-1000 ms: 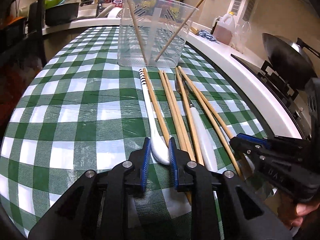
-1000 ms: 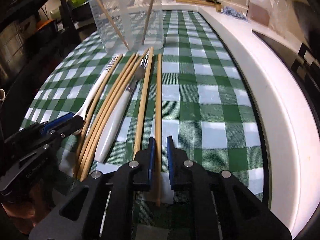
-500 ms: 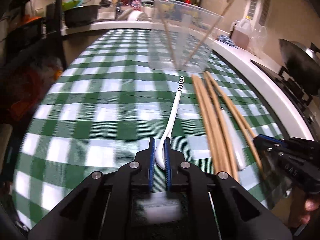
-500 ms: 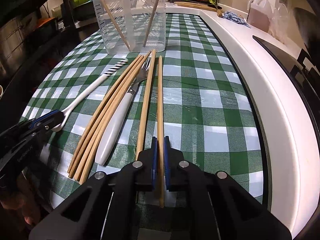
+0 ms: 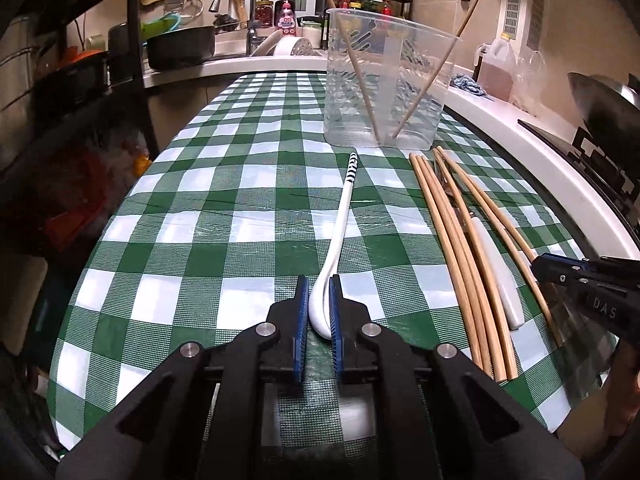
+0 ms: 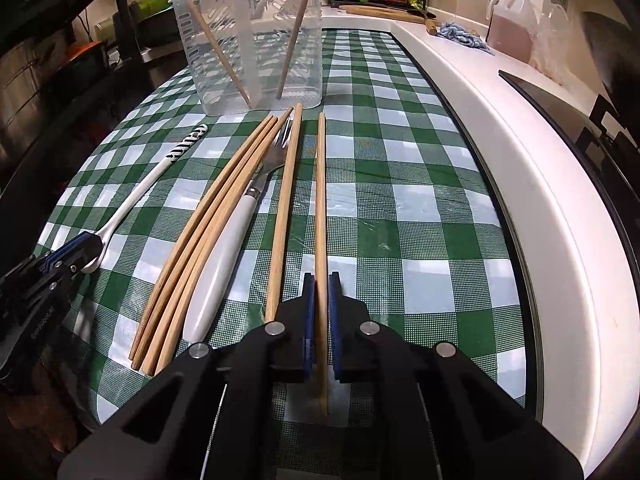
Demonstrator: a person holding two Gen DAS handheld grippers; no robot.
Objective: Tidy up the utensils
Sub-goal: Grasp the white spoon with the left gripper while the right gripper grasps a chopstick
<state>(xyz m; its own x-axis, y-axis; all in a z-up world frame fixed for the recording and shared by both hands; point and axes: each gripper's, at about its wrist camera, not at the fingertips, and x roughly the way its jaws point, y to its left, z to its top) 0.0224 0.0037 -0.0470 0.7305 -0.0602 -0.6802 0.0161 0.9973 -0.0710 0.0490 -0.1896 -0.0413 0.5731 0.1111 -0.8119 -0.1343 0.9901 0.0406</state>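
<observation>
Between the left gripper's (image 5: 320, 304) jaws sits the spoon (image 5: 338, 240), squeezed tight, handle pointing ahead at the tub (image 5: 386, 92); the right gripper (image 6: 321, 300) pinches a chopstick (image 6: 320, 200) pointing there too.

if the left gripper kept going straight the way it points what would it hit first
Probably the checked tablecloth: the left gripper, shut on the spoon, points down along it. The clear tub sits farther on, slightly right.

On the green-checked tablecloth (image 5: 240, 216), the white long-handled spoon (image 5: 340, 240) lay left of the wooden chopsticks (image 5: 452, 240); the clear plastic container (image 5: 388, 92) stood behind, holding 2 chopsticks.
</observation>
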